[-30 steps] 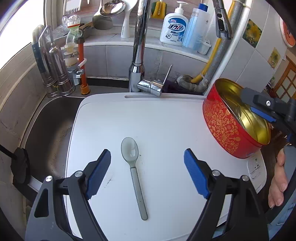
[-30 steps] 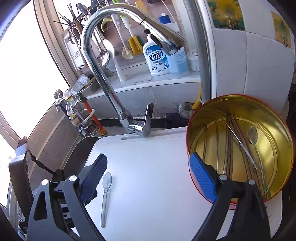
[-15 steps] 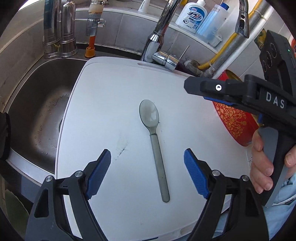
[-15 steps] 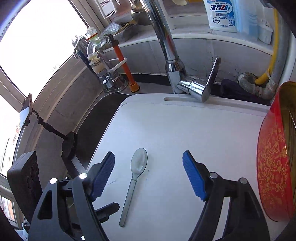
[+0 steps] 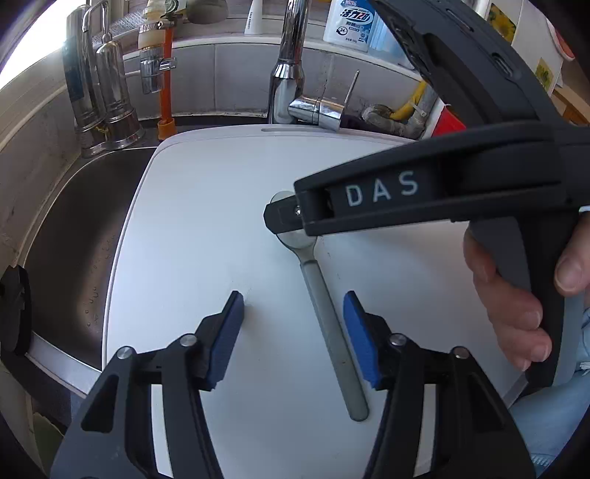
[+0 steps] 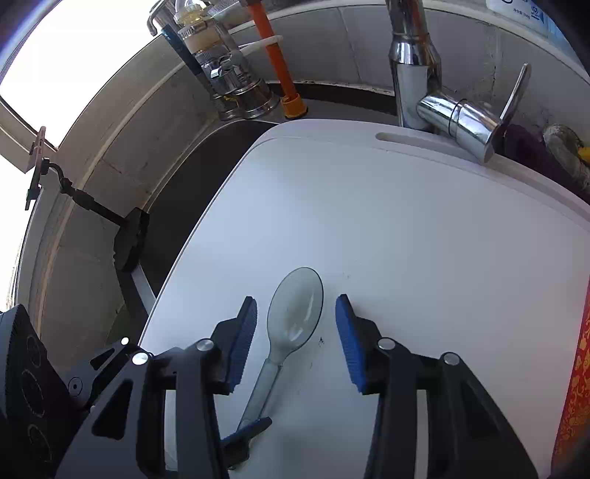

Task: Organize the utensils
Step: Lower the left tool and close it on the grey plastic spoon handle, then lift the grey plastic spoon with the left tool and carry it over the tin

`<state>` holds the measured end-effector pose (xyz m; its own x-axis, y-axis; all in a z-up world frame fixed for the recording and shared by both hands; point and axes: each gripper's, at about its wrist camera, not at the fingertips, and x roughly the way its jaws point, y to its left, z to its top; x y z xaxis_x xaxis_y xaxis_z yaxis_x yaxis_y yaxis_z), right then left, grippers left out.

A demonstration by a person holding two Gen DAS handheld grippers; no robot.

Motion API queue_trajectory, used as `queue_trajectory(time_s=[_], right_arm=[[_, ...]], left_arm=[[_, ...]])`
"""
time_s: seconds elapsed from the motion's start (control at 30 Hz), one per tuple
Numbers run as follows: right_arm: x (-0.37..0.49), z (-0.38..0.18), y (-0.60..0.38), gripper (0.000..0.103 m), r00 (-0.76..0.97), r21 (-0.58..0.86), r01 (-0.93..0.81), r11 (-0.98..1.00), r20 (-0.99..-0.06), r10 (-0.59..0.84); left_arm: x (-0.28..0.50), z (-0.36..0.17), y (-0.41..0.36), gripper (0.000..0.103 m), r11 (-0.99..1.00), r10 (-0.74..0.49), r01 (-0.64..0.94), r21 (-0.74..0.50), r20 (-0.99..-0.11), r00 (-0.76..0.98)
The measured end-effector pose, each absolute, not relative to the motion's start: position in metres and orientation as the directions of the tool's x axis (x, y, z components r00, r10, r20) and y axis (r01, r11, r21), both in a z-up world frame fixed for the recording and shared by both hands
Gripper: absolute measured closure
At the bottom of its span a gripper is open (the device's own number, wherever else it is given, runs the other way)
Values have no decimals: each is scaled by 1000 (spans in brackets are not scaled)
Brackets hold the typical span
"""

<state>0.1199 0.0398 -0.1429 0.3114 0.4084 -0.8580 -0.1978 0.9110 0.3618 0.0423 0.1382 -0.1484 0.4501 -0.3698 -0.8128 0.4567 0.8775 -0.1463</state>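
Observation:
A grey translucent spoon [image 5: 328, 317] lies flat on the white board [image 5: 206, 221] over the sink, bowl toward the tap. My left gripper [image 5: 293, 331] is open, low over the board, its fingers either side of the spoon's handle. My right gripper [image 6: 295, 331] is open and straddles the spoon's bowl [image 6: 295, 309]; its black body [image 5: 424, 199] hides part of the bowl in the left wrist view. The red and gold tin [image 6: 575, 383] shows only as an edge at the right.
The steel sink basin [image 5: 70, 235] lies left of the board. The chrome tap [image 6: 435, 99] and its lever stand behind it. A water filter with an orange pipe [image 5: 166, 84] is at the back left. Soap bottles [image 5: 350, 22] stand on the ledge.
Both grippers have come down closer to the spoon and their fingers have narrowed. The right gripper moved left from the tin until it sits over the spoon's bowl.

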Motion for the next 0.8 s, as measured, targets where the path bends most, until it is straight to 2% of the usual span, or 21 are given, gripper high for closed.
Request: queue_trajectory(time_s=[0.03, 0.07, 0.1, 0.43, 0.73, 0.8], right_arm=[[121, -146, 40, 91, 290, 381, -199, 903, -857, 426], [123, -149, 39, 98, 267, 412, -184, 892, -853, 449], [124, -150, 36, 98, 264, 433, -163, 886, -847, 462], [105, -117, 31, 99, 360, 403, -174, 898, -823, 439], [62, -58, -16, 99, 532, 388, -138, 911, -747, 398], [49, -47, -35, 101, 573, 384, -110, 917, -729, 375]], left_arm=[[43, -148, 140, 70, 876, -380, 456, -160, -810, 447], [44, -149, 143, 83, 872, -397, 454, -183, -807, 438], [46, -150, 145, 88, 869, -412, 450, -207, -806, 425], [40, -135, 142, 90, 864, -423, 460, -207, -793, 438], [25, -95, 102, 91, 807, -472, 569, -157, -751, 462], [22, -85, 85, 103, 784, -490, 602, -150, -744, 453]])
